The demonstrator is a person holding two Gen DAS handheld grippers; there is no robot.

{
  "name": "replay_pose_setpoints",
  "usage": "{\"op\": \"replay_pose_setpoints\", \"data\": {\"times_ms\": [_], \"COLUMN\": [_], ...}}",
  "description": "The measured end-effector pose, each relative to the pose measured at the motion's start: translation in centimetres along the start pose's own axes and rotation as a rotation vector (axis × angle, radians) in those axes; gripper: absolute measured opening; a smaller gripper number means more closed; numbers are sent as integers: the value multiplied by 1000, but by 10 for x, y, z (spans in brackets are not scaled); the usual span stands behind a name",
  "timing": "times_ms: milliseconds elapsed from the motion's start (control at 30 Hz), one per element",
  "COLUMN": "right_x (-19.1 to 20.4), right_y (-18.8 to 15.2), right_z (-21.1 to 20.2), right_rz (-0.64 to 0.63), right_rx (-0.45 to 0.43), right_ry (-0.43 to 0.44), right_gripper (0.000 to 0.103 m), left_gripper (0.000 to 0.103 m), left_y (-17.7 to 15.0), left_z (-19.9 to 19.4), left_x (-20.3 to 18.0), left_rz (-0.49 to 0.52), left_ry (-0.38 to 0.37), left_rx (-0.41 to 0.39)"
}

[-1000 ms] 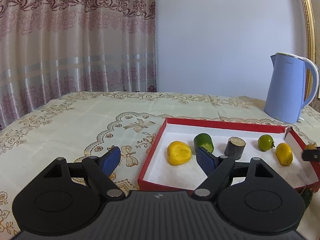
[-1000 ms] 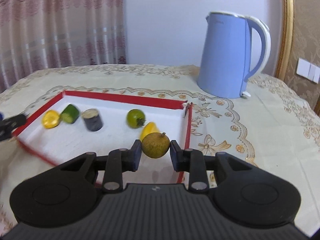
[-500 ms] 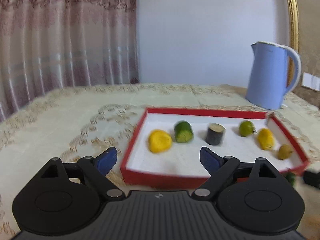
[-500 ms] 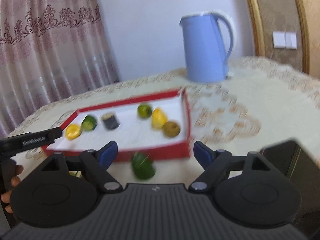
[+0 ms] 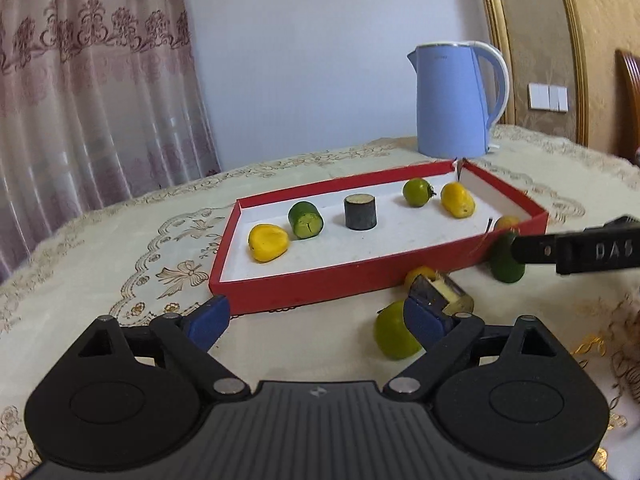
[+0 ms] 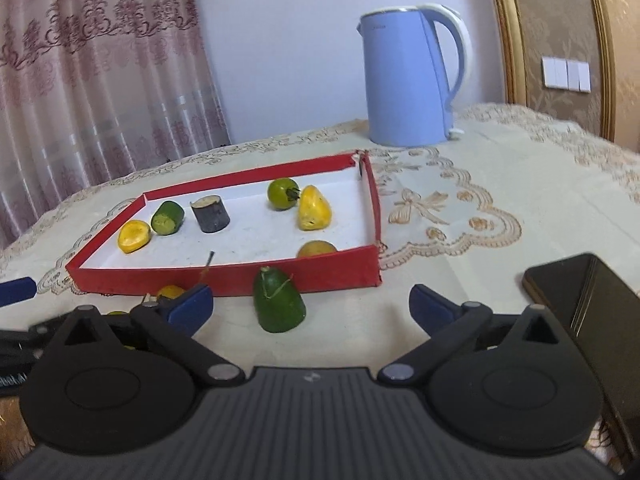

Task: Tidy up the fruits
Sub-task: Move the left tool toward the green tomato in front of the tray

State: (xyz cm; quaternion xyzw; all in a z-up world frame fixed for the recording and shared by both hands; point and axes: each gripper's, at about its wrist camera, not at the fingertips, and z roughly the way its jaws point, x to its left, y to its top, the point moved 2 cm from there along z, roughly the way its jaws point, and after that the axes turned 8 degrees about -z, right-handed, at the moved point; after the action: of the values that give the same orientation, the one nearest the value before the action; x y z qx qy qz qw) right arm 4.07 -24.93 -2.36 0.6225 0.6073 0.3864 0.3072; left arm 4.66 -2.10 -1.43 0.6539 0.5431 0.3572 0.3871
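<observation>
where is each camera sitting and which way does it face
Left wrist: on the left gripper, low over the tablecloth, facing the red tray; its own blue fingers show, jaws opening, empty, plus the other gripper's finger at right.
Right wrist: on the right gripper, facing the tray's near wall and a green fruit outside it; own jaws opening, nothing pinched.
Shared: tray, blue kettle, curtain.

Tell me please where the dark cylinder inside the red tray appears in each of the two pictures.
Left wrist view: the dark cylinder stands upright in the tray, near the picture's middle, between a green cucumber piece and a round green fruit.
Right wrist view: the dark cylinder is left of the middle, tilted a little, beside the same cucumber piece.
Shared landmark: the blue kettle behind the red tray.
</observation>
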Motion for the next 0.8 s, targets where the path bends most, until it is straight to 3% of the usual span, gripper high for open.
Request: {"op": "replay_pose_setpoints", "data": {"times_ms": [233, 400, 600, 800], "right_x": [5, 6, 2, 1], "right_y": [-2, -3, -3, -4], "right_z": [0, 0, 0, 4], "right_rz": [-39, -43, -21, -14], "right_rx": [23, 37, 36, 57], "right_ry": [11, 20, 19, 23], "right_gripper": [103, 103, 103, 103], "left_gripper": [94, 95, 94, 95], "left_y": [0, -2, 5, 10], "left_z": [5, 7, -4, -6], "left_x": [-4, -10, 11, 12], "left_rz": [1, 33, 8, -52], "left_ry": [-49, -22, 164, 35], "left_rx": [41, 54, -3, 34]}}
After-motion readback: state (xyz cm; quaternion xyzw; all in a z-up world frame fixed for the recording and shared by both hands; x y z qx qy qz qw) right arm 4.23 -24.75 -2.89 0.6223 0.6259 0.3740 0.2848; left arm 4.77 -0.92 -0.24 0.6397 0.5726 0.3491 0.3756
